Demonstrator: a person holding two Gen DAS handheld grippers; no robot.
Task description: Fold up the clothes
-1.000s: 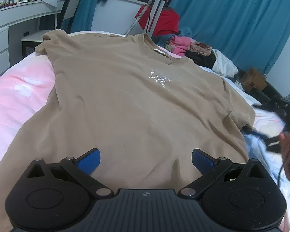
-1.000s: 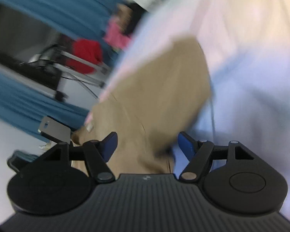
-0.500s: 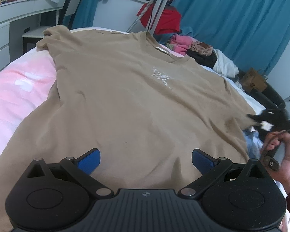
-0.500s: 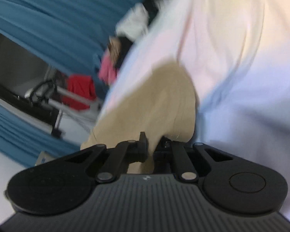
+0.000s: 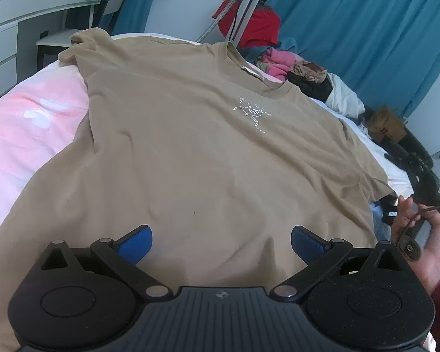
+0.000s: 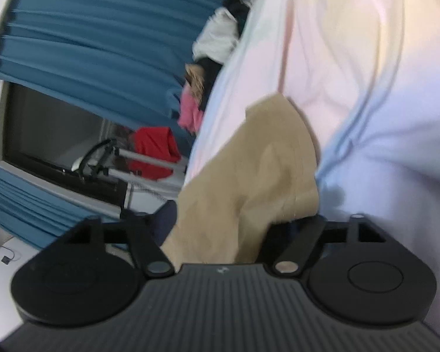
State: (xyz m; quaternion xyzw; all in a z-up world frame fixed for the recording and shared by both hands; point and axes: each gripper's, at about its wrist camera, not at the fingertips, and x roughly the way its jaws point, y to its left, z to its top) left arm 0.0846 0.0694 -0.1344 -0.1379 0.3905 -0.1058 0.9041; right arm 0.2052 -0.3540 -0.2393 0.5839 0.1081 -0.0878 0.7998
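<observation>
Left wrist view: a tan T-shirt (image 5: pixel 208 158) lies spread front-up on a bed (image 5: pixel 29 123) covered in a pink and white sheet, its collar pointing away from the camera and a small silver logo (image 5: pixel 252 113) on the chest. The left gripper (image 5: pixel 221 243) hovers over the shirt's hem with its blue-padded fingers (image 5: pixel 135 245) set wide apart and nothing between them. At the right edge, by the shirt's right sleeve, the person's hand (image 5: pixel 422 243) wraps a dark handle with a cable. Beyond the collar sits a heap of clothes (image 5: pixel 296 69) in pink, brown, black and white, with a red garment (image 5: pixel 258 28) hung on a metal stand behind it. Blue curtains (image 5: pixel 366 29) fill the back wall, and a white desk (image 5: pixel 23 8) stands at the left.

Right wrist view: the picture is tilted and blurred. The right gripper (image 6: pixel 220 228) has the T-shirt's sleeve (image 6: pixel 249 187) bunched between its fingers, which stand partly apart with the tan cloth filling the gap; the fingertips are hidden by fabric, so whether they actually pinch it I cannot tell. The sleeve rises from the jaws across the pale pink and bluish bed sheet (image 6: pixel 366 102). To the left are the blue curtains (image 6: pixel 88 38), a dark window (image 6: pixel 52 135), the red garment (image 6: pixel 155 152) on its stand and the pink clothes (image 6: pixel 190 111).
</observation>
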